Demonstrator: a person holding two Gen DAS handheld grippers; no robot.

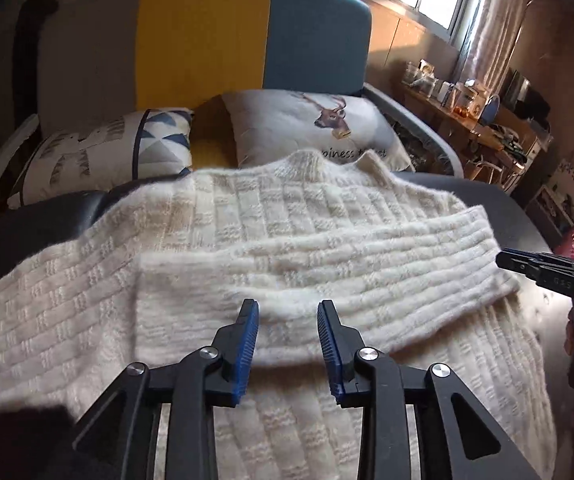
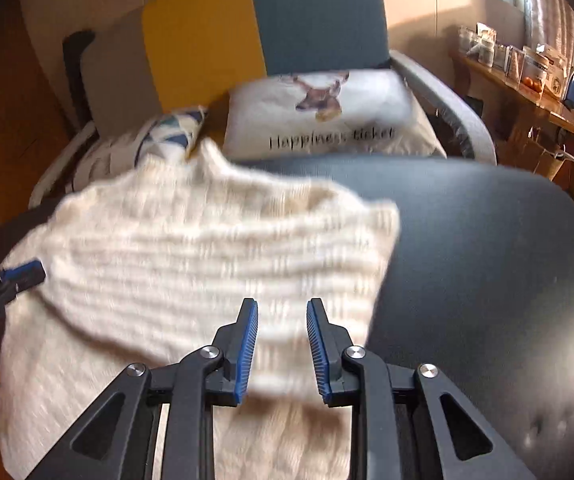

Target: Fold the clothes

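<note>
**Cream knit sweater, sleeve folded across the body, both pairs of fingers released**

The cream chunky-knit sweater (image 1: pixel 271 248) lies spread on the dark grey round counter (image 2: pixel 487 240), collar toward the deer-print cushion (image 1: pixel 319 128). One sleeve lies crosswise over the body as a thick ribbed band, cuff end at the right edge.

My left gripper (image 1: pixel 287 320) is parted and holds nothing; it hovers just over the near edge of that band, the knit showing in the gap. My right gripper (image 2: pixel 281 320) is also parted and empty, over the sweater's right side, near where the cloth meets bare counter. That view is motion-blurred, so I cannot tell whether the pads touch the knit.

Judgement: this fits a sleeve just laid in, or a pause before the next fold. To do it well, pinch the full thickness at an edge, lift both sides evenly and lay the knit flat without dragging; it is bulky, soft and will slump.
</note>
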